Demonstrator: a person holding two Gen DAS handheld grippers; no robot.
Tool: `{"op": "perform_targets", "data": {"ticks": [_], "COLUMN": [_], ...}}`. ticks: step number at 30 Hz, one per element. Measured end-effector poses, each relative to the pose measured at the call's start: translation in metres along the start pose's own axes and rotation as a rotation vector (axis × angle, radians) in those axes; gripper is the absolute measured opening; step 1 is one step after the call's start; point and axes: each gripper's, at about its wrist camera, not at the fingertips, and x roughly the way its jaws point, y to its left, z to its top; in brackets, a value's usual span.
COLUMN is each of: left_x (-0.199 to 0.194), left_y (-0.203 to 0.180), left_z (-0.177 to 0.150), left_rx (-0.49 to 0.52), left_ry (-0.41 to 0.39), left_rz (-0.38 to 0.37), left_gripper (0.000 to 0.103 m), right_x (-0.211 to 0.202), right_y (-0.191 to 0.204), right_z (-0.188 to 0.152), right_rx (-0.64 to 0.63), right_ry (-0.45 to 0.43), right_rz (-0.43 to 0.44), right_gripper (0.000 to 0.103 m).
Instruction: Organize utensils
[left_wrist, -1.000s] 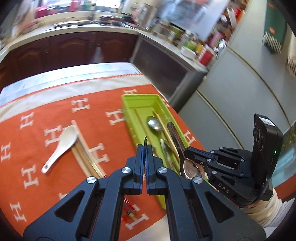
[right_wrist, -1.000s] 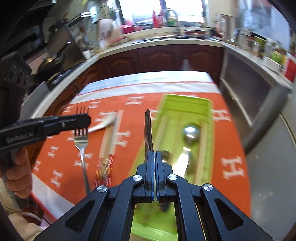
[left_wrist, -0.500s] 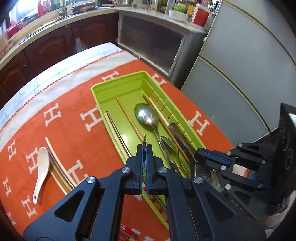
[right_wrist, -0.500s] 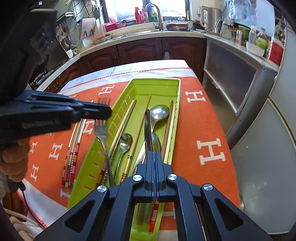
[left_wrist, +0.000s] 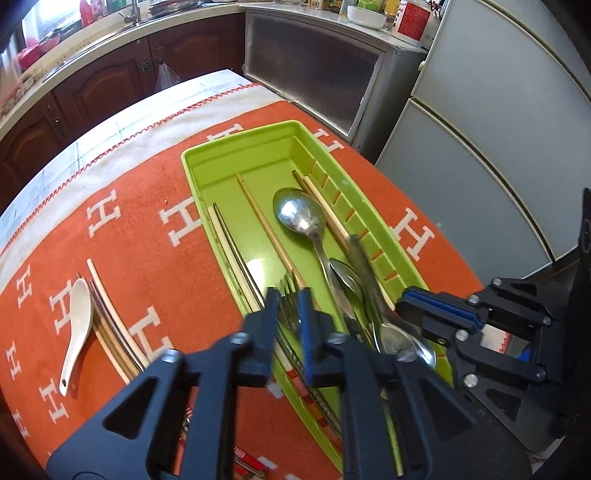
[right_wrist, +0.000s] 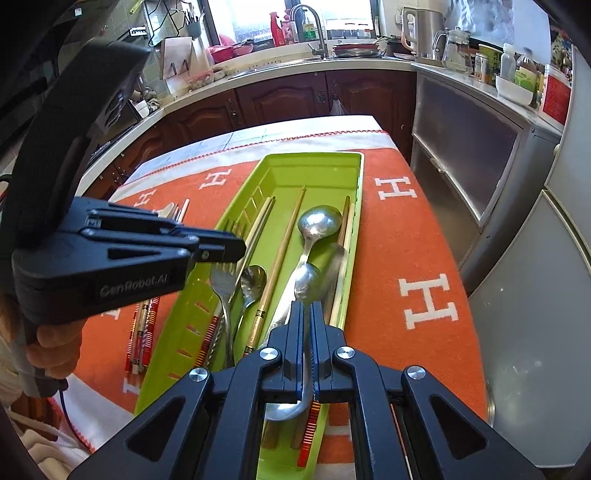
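Hovering over long lime-green plastic tray (right_wrist: 354, 173): left gripper (left_wrist: 289, 295) spread above silver metal fork (right_wrist: 221, 284) lying in tray; right gripper (right_wrist: 305, 314) pinching steel knife (right_wrist: 334, 266).

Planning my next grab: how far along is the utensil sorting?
Done: a big spoon and chopsticks lie in the green tray. In hand: the fork sits in the tray between the fingers of the open left gripper; the knife lies there too, handle between the fingers of the right gripper. Left: the white spoon and loose chopsticks on the orange cloth.
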Motion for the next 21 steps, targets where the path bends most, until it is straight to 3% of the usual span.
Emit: {"op": "perform_targets", "data": {"ticks": [1, 3, 11, 21], "left_x": [-0.004, -0.013, -0.041, -0.089], "left_y": [-0.001, -0.003, 0.006, 0.043], "left_z": [-0.001, -0.003, -0.018, -0.059], "left_rx": [0.000, 0.002, -0.048, -0.196], "left_ry": [-0.012, -0.038, -0.066, -0.094], "left_rz": [0.003, 0.015, 0.044, 0.090], "left_gripper": [0.030, 0.035, 0.035, 0.035], "right_x": [-0.001, -0.002, -0.010, -0.021], "right_y": [0.001, 0.004, 0.014, 0.036], "right_z": [0.000, 0.001, 0.001, 0.004], "right_rx": [-0.001, -0.006, -0.021, -0.045], "right_ry": [-0.001, -0.005, -0.010, 0.004], "right_rz": [0.001, 0.005, 0.017, 0.066], "right_gripper": [0.002, 0.002, 0.002, 0.005]}}
